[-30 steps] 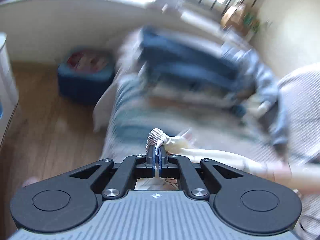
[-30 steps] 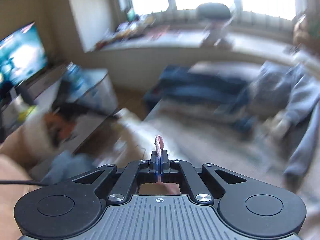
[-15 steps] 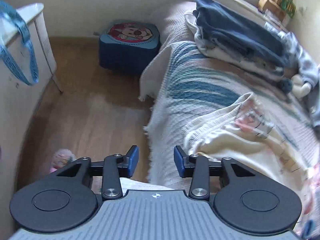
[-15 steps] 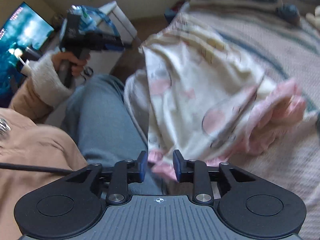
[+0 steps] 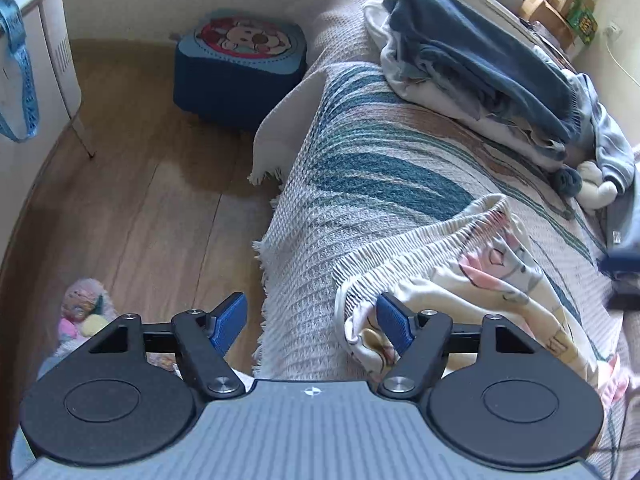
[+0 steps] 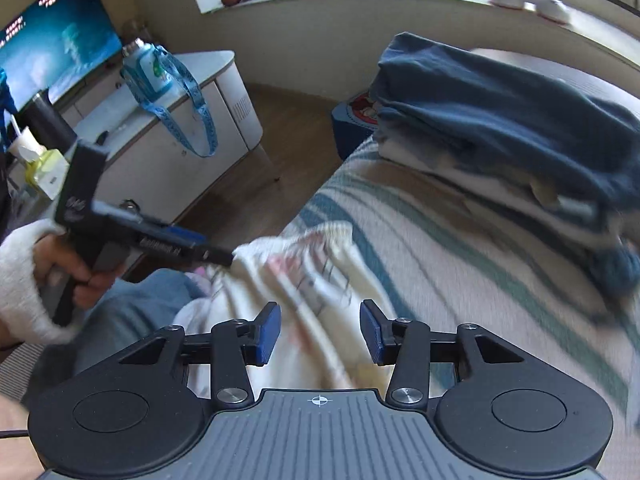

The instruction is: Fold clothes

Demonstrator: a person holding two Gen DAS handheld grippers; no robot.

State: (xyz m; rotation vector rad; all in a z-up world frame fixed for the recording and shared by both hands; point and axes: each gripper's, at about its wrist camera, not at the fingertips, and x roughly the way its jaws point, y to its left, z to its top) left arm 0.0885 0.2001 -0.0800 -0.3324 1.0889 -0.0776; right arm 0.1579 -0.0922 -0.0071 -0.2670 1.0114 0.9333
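Cream printed garment (image 5: pixel 496 280), ribbed waistband, pink cartoon print, lies crumpled on the striped blanket (image 5: pixel 360 184) at the near edge of the bed, partly over the person's lap in the right wrist view. Left claw (image 5: pixel 312 324): jaws apart and opening; one blue pad just beside the waistband hem, nothing clamped, only blanket edge between them. Right claw (image 6: pixel 320 332): jaws apart and opening, hovering above the cream cloth, pads pressing on nothing. Right wrist view is motion-blurred, so cloth detail there is soft.

Step in hand, judged: garment just laid down, next is to regrip and flatten before a fold. To do it well: take the waistband at its two ends, one claw each, pinch only the garment layers and not the blanket weave beneath, pull taut sideways, lay flat further onto the bed so it does not slide off toward the floor (image 5: pixel 132 208). Risk: snagging the blanket fringe with the left claw.

Containers: none open in view. Blue box-like stool with cartoon top (image 5: pixel 240 64) on the floor, closed, contents not visible. Stack of folded clothes (image 5: pixel 480 64), dark blue on top of white, sits further up the bed, well apart from the garment. White cabinet (image 6: pixel 168 136) carries a bottle with a blue strap (image 6: pixel 148 68).
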